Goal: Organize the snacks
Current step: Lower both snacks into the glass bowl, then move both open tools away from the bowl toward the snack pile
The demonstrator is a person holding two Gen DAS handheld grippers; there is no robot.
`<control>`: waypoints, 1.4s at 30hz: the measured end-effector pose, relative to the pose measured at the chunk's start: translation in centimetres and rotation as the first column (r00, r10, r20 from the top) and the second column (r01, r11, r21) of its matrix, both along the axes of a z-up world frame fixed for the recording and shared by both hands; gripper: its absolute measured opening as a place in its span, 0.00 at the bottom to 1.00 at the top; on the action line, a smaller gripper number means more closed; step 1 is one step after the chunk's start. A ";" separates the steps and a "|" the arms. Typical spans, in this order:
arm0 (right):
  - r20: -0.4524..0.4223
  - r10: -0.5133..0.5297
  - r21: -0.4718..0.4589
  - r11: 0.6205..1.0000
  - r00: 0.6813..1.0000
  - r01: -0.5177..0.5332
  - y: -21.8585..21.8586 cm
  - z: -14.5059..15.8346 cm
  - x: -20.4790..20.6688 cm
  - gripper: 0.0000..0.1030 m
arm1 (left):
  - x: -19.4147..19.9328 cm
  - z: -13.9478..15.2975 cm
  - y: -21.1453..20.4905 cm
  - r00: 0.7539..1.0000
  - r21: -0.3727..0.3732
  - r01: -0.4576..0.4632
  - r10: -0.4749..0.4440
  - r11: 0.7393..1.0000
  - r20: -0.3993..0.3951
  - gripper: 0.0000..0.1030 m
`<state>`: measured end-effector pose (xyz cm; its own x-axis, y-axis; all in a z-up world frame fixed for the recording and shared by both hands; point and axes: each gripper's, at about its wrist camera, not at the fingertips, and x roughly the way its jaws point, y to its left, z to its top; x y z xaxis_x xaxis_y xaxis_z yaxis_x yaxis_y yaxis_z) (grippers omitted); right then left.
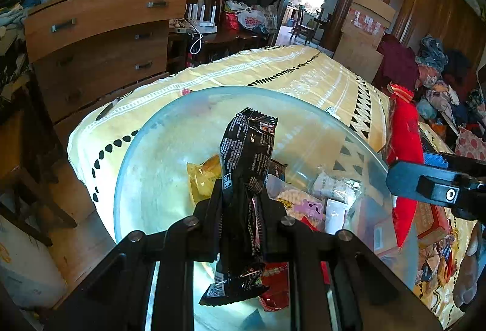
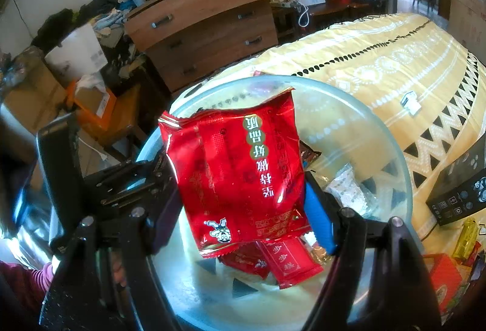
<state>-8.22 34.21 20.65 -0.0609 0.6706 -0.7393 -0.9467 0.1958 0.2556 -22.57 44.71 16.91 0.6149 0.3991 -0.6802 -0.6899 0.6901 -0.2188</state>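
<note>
A large clear glass bowl (image 1: 158, 148) stands on the yellow patterned cloth and holds several snack packets; it also shows in the right wrist view (image 2: 358, 124). My left gripper (image 1: 241, 194) is shut on a black snack packet (image 1: 249, 154) held upright above the bowl. My right gripper (image 2: 243, 194) is shut on a red snack packet (image 2: 240, 176) with Chinese print, above the bowl. In the left wrist view the right gripper (image 1: 437, 182) shows at the right edge with its red packet (image 1: 404, 154). The left gripper (image 2: 115, 179) shows at left in the right wrist view.
Yellow cloth covers the table (image 1: 288, 69). Loose snacks and a red box (image 2: 443, 279) lie at the right. A black box (image 2: 458, 188) sits beside the bowl. A wooden dresser (image 1: 97, 36) stands beyond the far edge, clutter around.
</note>
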 end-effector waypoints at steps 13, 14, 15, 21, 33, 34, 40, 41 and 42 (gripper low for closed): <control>-0.005 0.000 -0.016 1.000 1.000 -0.001 0.4 -1.1 -0.3 0.73 | 0.3 -0.5 0.0 1.000 -0.007 0.003 -0.003 1.000 -0.007 0.17; -0.007 0.001 -0.019 1.000 1.000 -0.001 0.4 -1.2 -0.3 0.73 | 0.3 -0.5 0.0 1.000 -0.010 0.003 -0.004 1.000 -0.008 0.17; -0.009 0.001 -0.021 1.000 1.000 -0.001 0.4 -1.3 -0.3 0.73 | 0.4 -0.5 0.1 1.000 -0.015 0.005 -0.005 1.000 -0.011 0.17; -0.020 0.007 -0.032 0.999 1.000 -0.008 0.4 -1.6 -0.4 0.74 | 0.4 -0.6 0.1 1.000 -0.021 0.003 -0.003 1.000 -0.018 0.17; -0.024 0.017 -0.036 0.999 1.000 -0.018 0.4 -1.8 -0.8 0.83 | 0.3 -0.5 -0.1 1.000 -0.018 -0.004 0.003 1.000 -0.028 0.34; -0.025 0.017 -0.033 0.999 1.000 -0.018 0.4 -1.7 -0.9 0.83 | 0.3 -0.5 -0.1 1.000 -0.019 -0.003 0.003 1.000 -0.030 0.35; -0.040 0.005 -0.005 1.000 0.999 -0.005 -1.0 -1.6 -1.4 0.83 | -0.1 -0.1 -0.2 0.999 -0.014 -0.017 0.016 1.000 -0.030 0.60; -0.036 0.002 -0.001 1.000 0.999 -0.002 -1.3 -1.5 -1.5 0.83 | -0.2 0.0 -0.2 0.999 -0.006 -0.024 0.024 1.000 -0.030 0.60; -0.028 -0.002 0.007 1.000 1.000 0.002 -1.8 -1.3 -1.7 0.83 | -0.2 0.1 -0.3 0.999 -0.002 -0.031 0.031 1.000 -0.036 0.60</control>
<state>-9.89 32.43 19.31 -0.0799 0.6758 -0.7328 -0.9387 0.1962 0.2833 -22.82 44.42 17.00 0.5771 0.4162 -0.7026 -0.7185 0.6677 -0.1947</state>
